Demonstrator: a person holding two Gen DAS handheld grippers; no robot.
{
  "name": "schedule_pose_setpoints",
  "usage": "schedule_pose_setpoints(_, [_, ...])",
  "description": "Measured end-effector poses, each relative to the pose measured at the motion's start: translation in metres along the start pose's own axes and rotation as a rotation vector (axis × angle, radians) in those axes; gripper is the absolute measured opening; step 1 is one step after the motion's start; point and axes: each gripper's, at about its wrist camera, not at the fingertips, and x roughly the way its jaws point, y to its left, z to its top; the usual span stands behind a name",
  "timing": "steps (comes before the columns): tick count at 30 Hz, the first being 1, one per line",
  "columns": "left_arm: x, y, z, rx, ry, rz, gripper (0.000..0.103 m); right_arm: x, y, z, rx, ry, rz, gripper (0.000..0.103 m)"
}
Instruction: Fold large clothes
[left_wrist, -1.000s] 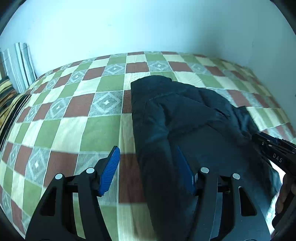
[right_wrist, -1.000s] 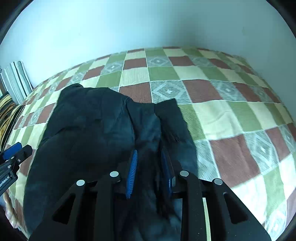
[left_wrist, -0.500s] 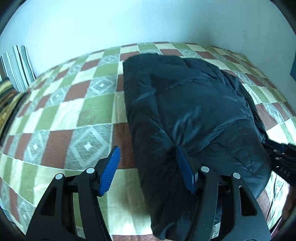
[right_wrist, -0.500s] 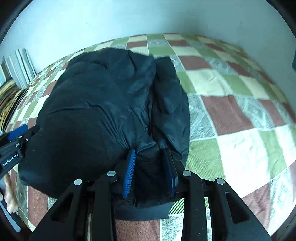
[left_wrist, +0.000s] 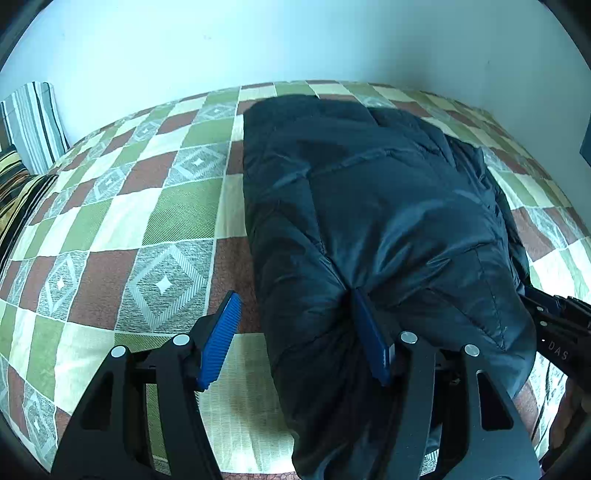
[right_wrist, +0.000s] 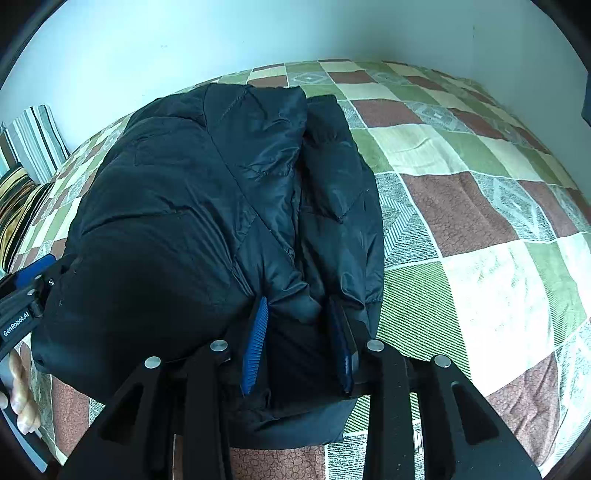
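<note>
Lying folded on the checked bedspread (left_wrist: 122, 229), the black puffer jacket (left_wrist: 376, 221) made a thick bundle that ran from near the pale wall (left_wrist: 295, 40) down to the near edge of the bed; the bedspread showed bare on both sides of the jacket, and striped pillows (left_wrist: 33, 125) stood well apart from it at the far left against the wall. The left gripper (left_wrist: 295, 339) stood over the jacket's near left edge with its jaws well apart; its right blue pad (left_wrist: 371, 338) pressed into a crease of the jacket, while its left pad (left_wrist: 219, 341) stood clear of the cloth over the bedspread, so nothing was clamped. The right gripper (right_wrist: 299, 341) sat at the jacket's near right corner; its jaws had just been opening, a fold of the jacket's hem lay between the two blue pads (right_wrist: 255, 343), and whether they still pressed on it could not be told for certain, though the cloth filled the gap loosely. In the right wrist view the left gripper appeared at the jacket's left edge, with the person's fingers (right_wrist: 20, 391) below it.
</note>
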Motion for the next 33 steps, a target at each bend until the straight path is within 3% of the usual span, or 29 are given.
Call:
schedule_pose_setpoints(9, [-0.012,0.003,-0.001,-0.022,-0.042,0.041,0.072,-0.015,0.000,-0.001,0.010,-0.039,-0.018,0.039])
schedule_pose_setpoints(18, [-0.015,0.008,-0.001,-0.042,-0.061,0.063,0.081,-0.020,-0.010,0.001,0.034,-0.059,-0.053,0.062])
schedule_pose_setpoints(33, [-0.032,0.012,-0.002,-0.056,-0.075,0.059,0.091,-0.042,-0.018,0.003,0.064,-0.113,-0.072,0.064])
